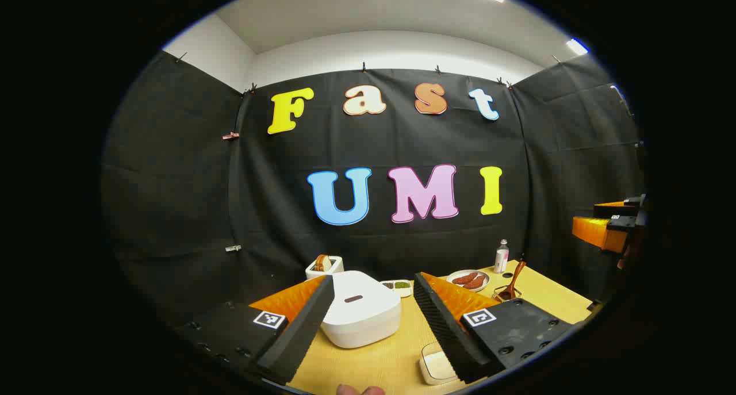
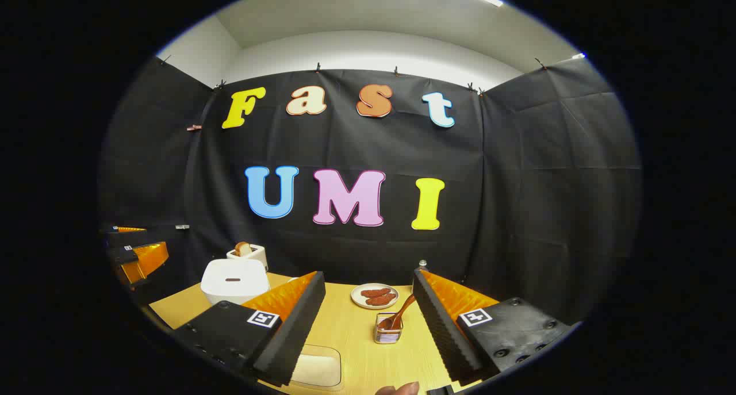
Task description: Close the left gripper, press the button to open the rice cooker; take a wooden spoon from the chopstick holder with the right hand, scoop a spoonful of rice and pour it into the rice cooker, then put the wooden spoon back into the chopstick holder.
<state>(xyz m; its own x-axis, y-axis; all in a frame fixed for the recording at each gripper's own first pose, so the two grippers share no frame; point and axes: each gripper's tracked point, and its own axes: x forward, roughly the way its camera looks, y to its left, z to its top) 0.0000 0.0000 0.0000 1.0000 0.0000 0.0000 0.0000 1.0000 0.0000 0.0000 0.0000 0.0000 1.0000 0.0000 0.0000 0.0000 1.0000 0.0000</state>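
Rice cooker [image 1: 359, 317], lid down, is taken as the landmark; it is seen on the bench [image 1: 379, 366] directly ahead of the left gripper [image 1: 374, 320], between its jaws, which are held wide apart with nothing in them. The lid button [image 1: 353, 298] is seen as a short dark bar on top, its long axis running side to side across the line of approach. The left gripper is judged the nearer, so the press is judged to call for the jaws being closed and brought forward and down. To the right of the cooker, well apart, the chopstick holder [image 2: 388, 329] is seen ahead of the right gripper [image 2: 371, 329], whose jaws are likewise spread and empty. The wooden spoon [image 2: 399, 314] is stood in it, handle leaning up to the right
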